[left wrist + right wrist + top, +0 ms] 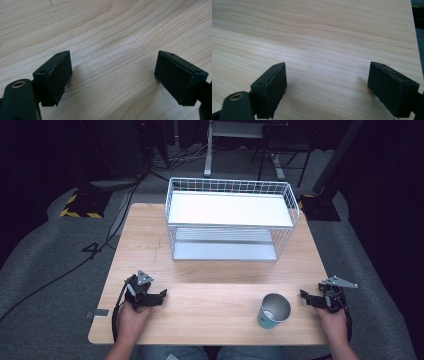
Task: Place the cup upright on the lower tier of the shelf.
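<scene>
A blue paper cup [274, 311] with a white inside stands upright near the table's front edge, right of centre. My right gripper [309, 299] rests just to its right, a short gap away, held by a hand. In the right gripper view the right gripper [328, 66] is open over bare wood. My left gripper [159, 297] sits at the front left of the table in the other hand. The left gripper view shows the left gripper [113, 57] wide open, its jaws low over the wood grain with nothing between them.
A white wire rack [230, 220] with two shelves stands at the back middle of the wooden table [210, 270]. Both shelves look bare. Cables and stand bases lie on the grey floor beyond the table.
</scene>
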